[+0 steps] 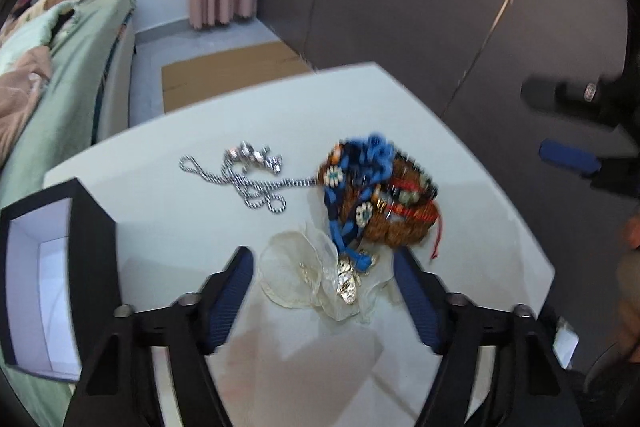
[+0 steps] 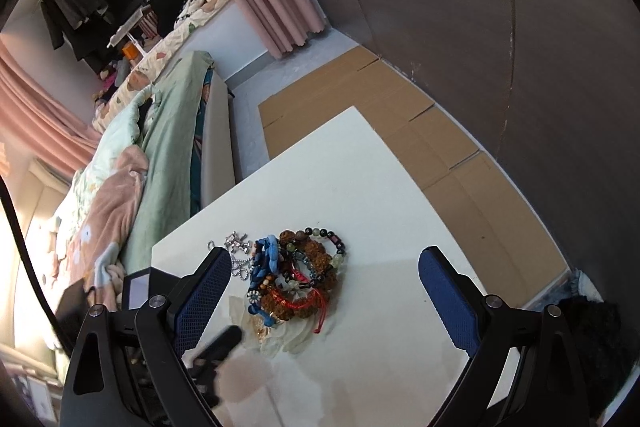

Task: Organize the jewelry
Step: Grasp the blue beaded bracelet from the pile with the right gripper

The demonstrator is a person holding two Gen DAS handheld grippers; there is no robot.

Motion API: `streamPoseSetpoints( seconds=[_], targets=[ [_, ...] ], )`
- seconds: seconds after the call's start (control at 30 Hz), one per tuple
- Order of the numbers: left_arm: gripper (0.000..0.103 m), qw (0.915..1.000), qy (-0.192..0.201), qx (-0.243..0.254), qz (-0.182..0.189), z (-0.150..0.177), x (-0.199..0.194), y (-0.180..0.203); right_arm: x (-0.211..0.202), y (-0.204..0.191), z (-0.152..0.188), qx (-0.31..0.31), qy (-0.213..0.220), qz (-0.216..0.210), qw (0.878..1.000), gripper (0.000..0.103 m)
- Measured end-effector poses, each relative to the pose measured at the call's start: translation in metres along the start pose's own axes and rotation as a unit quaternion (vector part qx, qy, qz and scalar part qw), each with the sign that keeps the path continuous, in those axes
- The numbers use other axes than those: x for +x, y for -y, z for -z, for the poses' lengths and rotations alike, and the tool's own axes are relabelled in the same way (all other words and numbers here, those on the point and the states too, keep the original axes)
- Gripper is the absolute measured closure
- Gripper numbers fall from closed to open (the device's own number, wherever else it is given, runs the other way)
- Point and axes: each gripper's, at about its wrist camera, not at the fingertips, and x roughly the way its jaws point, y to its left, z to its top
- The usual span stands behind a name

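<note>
- Left hand-held gripper (image 1: 324, 291): jaws part open, nothing clamped. They straddle the sheer pouch (image 1: 298, 273), which lies between the fingertips; pads not visibly pressing it. Judged: lined up this way to pinch the pouch next.
- Right hand-held gripper (image 2: 322, 291): jaws wide, empty, hovering above the table (image 2: 360, 187). Pile lies between its fingertips and just ahead, lower down.
- Jewelry sits in one heap ahead of both grippers, probably tipped out for sorting.
- Box (image 1: 44, 267): one, black with white lining, open, to the left of the left gripper's left finger. Judged: the destination.
- Count: one silver chain (image 1: 240, 179), ahead-left of the left gripper, apart from the heap except at one end; one blue cord piece (image 1: 362, 163); one red string (image 1: 416, 215); several beaded bracelets (image 2: 316, 259), tangled, exact number not readable.
</note>
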Motion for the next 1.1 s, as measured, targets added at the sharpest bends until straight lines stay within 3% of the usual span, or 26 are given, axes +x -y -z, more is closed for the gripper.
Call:
streamPoseSetpoints(
  seconds=[0.03,0.07,0.1,0.2,0.53,0.63,0.7,0.87,1.1],
  targets=[
    [0.062,0.9999,-0.01,-0.002,0.003,0.0,0.007,0.0,0.003,-0.001,-0.001,-0.001,-0.004,-0.001,1.0,0.008],
    [0.086,0.9997,-0.022,-0.007,0.008,0.0,0.013,-0.003,0.007,-0.003,-0.001,-0.004,-0.008,-0.001,1.0,0.008],
    [0.097,0.9993,-0.031,-0.013,0.013,0.001,0.017,-0.006,0.009,-0.006,0.0,-0.008,-0.012,-0.002,1.0,0.008],
    [0.102,0.9993,-0.019,-0.026,0.018,0.001,0.012,-0.013,0.017,-0.01,0.001,-0.015,-0.023,-0.001,1.0,0.008],
    [0.103,0.9955,0.058,-0.052,0.053,-0.009,-0.042,-0.031,0.035,-0.026,0.01,-0.03,-0.043,-0.014,0.999,0.008],
    [0.103,0.9938,0.076,-0.056,0.058,-0.011,-0.056,-0.034,0.041,-0.028,0.01,-0.024,-0.049,-0.028,0.998,0.021],
    [0.103,0.9926,0.087,-0.059,0.06,-0.012,-0.065,-0.035,0.048,-0.027,0.01,-0.014,-0.058,-0.037,0.998,0.024],
    [0.103,0.9893,0.111,-0.07,0.063,-0.014,-0.086,-0.047,0.064,-0.03,0.01,-0.005,-0.07,-0.027,0.997,0.037],
    [0.103,0.9857,0.131,-0.089,0.057,-0.019,-0.099,-0.063,0.086,-0.037,0.008,-0.012,-0.082,-0.005,0.997,0.04]
  ],
)
